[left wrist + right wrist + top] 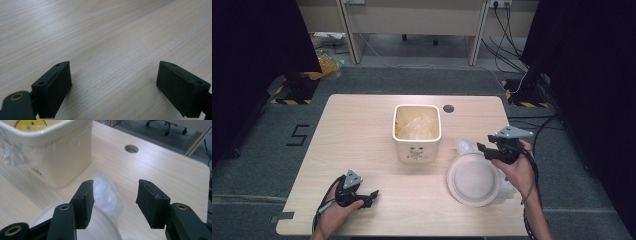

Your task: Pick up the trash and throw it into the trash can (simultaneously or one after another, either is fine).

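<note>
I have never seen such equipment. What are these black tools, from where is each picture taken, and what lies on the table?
A person holds a hand tool with a two-jaw claw in each hand. The high view looks down on the wooden table; the other two pictures come from cameras riding on each claw. On the table stand a cream bin, a round plate and a crumpled clear plastic wrapper. The left claw rests open over bare wood, holding nothing. The right claw is open above the plate's edge, pointing at the wrapper, which it does not grip.

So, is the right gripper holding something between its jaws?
No, the right gripper stands open above the plate, with nothing pressed between its pads.
</note>
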A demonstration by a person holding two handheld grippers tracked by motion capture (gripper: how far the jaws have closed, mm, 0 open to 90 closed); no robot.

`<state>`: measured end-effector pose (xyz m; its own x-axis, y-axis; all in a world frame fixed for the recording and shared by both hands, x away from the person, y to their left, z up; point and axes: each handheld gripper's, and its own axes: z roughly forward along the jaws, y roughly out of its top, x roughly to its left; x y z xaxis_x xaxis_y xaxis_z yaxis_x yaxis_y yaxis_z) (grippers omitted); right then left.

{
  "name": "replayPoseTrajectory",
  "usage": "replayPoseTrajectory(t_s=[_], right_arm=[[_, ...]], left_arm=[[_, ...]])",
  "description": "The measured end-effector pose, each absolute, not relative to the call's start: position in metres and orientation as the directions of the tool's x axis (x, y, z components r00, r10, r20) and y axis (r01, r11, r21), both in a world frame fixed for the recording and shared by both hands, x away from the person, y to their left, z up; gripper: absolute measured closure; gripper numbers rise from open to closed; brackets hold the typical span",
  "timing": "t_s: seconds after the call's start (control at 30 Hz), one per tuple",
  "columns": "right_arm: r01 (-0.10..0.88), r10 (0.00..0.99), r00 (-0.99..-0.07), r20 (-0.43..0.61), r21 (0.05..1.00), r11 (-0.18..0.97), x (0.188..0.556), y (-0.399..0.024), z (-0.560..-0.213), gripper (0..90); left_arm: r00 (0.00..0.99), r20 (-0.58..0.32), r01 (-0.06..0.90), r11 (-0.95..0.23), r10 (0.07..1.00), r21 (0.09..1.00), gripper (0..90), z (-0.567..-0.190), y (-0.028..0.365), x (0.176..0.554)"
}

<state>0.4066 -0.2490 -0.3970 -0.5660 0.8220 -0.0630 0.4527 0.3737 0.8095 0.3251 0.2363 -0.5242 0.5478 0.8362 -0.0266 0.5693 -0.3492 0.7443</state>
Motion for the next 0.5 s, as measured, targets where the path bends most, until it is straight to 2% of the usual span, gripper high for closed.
replayPoseTrajectory(t_s=[0.4, 0.5], right_arm=[[0.482, 0.854, -0.52, 0.015, 0.831, 0.278, 0.381, -0.279, -0.427, 46.6], [0.492, 0.848, -0.529, 0.008, 0.818, 0.299, 0.378, -0.28, -0.431, 46.3]], left_arm=[[0.549, -0.024, 0.575, -0.356, 0.836, 0.737, 9.2, -0.524, 0.234, 0.324], [0.547, -0.024, 0.576, -0.355, 0.837, 0.737, 9.1, -0.524, 0.234, 0.324]])
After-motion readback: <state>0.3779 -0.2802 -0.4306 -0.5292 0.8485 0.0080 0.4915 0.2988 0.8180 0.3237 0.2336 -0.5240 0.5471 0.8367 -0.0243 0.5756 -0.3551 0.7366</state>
